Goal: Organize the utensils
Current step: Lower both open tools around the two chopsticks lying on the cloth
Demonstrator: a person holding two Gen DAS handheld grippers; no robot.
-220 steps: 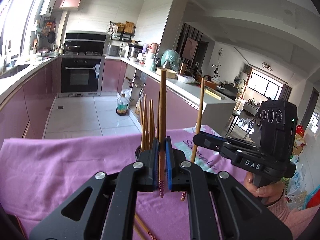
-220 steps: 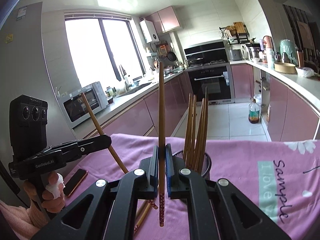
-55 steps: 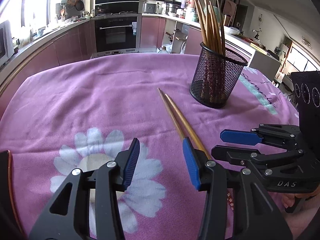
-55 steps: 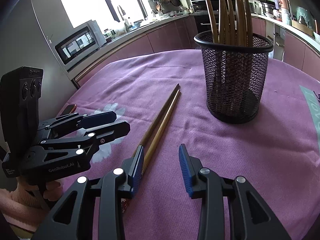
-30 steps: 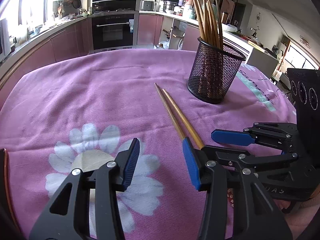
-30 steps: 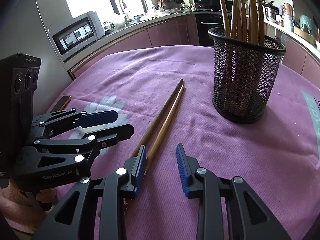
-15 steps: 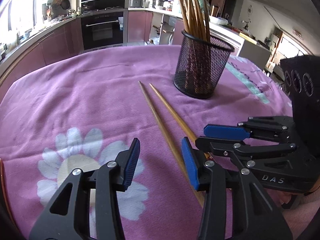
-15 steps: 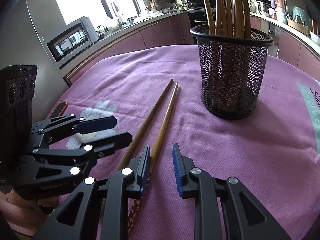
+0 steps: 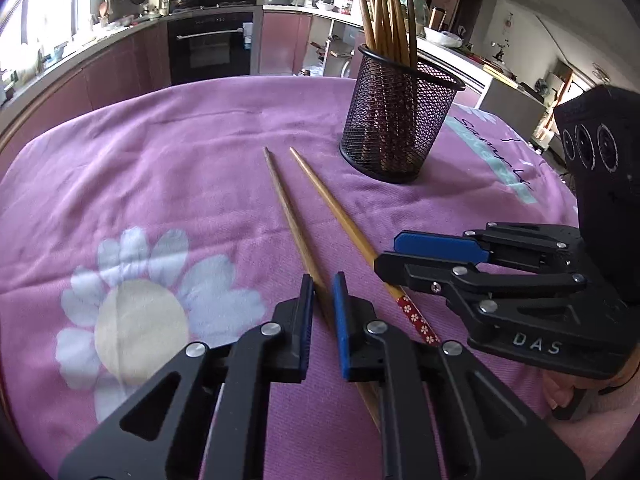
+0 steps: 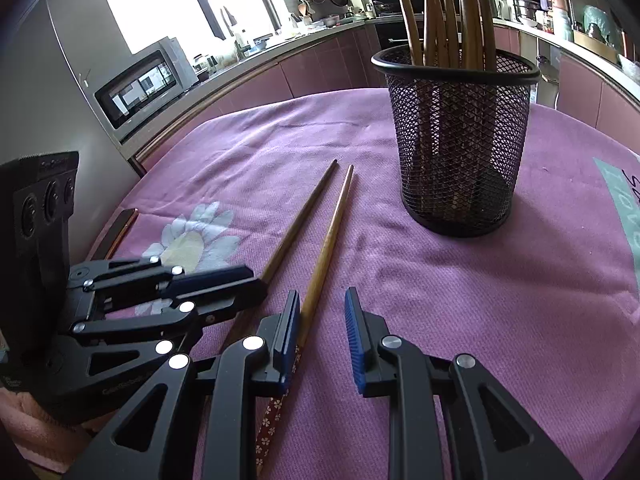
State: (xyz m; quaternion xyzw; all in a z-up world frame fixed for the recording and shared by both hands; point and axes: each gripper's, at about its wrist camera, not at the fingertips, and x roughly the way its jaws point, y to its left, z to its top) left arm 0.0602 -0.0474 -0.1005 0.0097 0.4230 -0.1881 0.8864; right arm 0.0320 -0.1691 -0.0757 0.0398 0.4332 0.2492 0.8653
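Two wooden chopsticks lie side by side on the purple cloth. My left gripper has its jaws nearly closed around the darker chopstick, with a narrow gap still showing. My right gripper is open, low over the cloth, its left pad against the lighter chopstick, whose red flowered end lies under the gripper. The lighter chopstick also shows in the left wrist view, and the darker one in the right wrist view. A black mesh holder with several chopsticks stands beyond; it also shows in the right wrist view.
The purple cloth has a white flower print and a teal label at the right. A dark flat object lies at the table's left edge. Kitchen counters, an oven and a microwave stand behind the table.
My left gripper has moved onto the darker chopstick and its jaws have narrowed around it. My right gripper has opened a little wider beside the lighter chopstick.
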